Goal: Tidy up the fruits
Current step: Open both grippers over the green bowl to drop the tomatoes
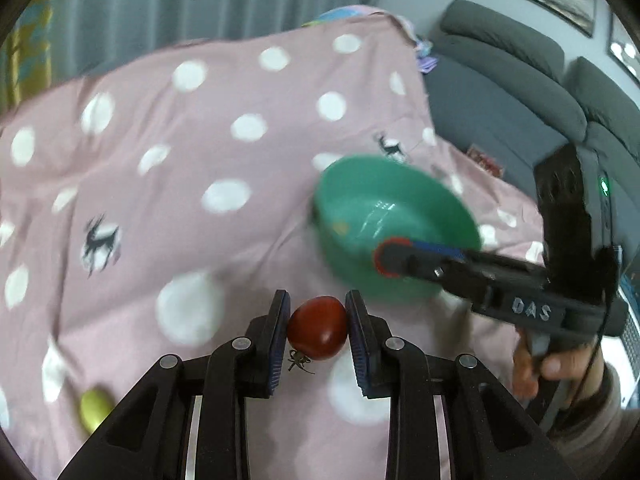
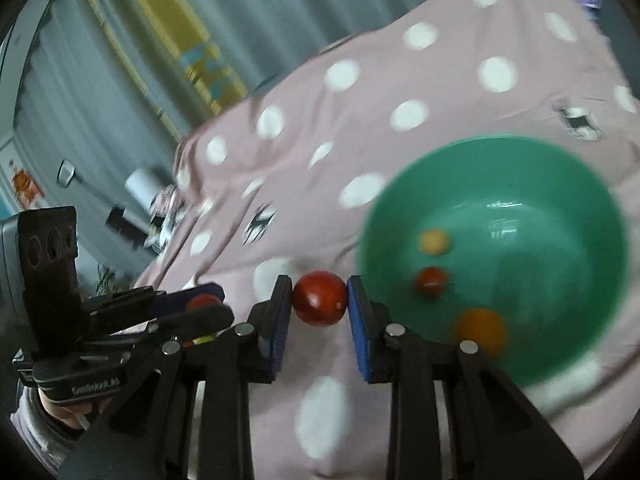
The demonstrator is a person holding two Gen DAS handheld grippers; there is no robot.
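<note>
a red cherry tomato with its stem [image 1: 317,328] sits pinched between the blue pads of our left gripper [image 1: 318,330], lifted above the pink dotted cloth [image 1: 200,152]. our right gripper [image 2: 320,300] is clamped on a second red tomato [image 2: 320,299], close beside the green bowl [image 2: 580,184]. we judge both are held high so they can be carried over the rim and dropped in (the bowl already holds one small red, one pale yellow and one orange fruit, all blurred). a yellow-green fruit [image 1: 95,408] lies on the cloth near the left gripper, probably next to be collected. beyond the cloth stands a grey sofa [image 1: 520,80].
</note>
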